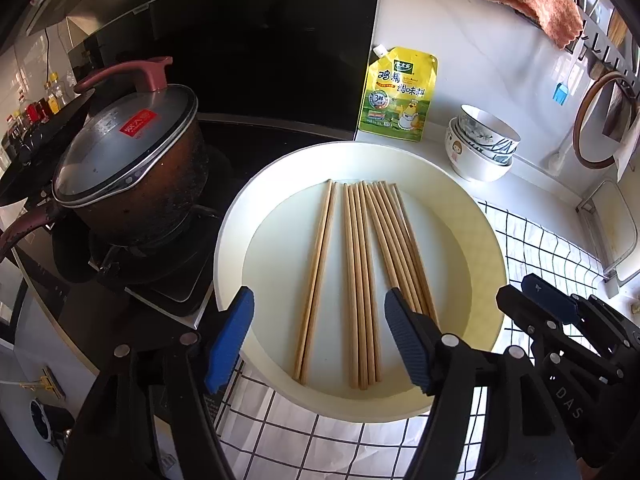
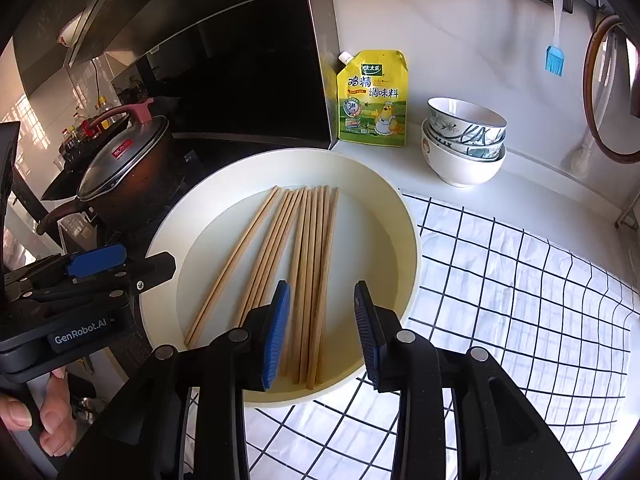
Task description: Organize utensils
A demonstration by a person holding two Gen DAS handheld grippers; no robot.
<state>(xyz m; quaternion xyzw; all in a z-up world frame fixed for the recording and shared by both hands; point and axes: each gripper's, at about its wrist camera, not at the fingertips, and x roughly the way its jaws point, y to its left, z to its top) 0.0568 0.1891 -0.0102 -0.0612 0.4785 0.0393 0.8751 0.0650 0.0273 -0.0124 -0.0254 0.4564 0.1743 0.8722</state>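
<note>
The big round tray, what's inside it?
Only wooden chopsticks lie inside the tray, in three bunches. The right tongs' pads cover some near ends, so an exact count isn't possible.

left tool (image 1: 320,338): black frame, blue ribbed pads | silver screws | "GenRobot.AI" label

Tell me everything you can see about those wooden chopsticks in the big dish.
The chopsticks are plain, light wooden sticks, lying flat on the bottom of the round cream dish. They point roughly the same way, in loose groups: a pair apart on one side, the others bunched closer together. They look dry and unmarked. Neither gripper touches them; only the dish does.
</note>
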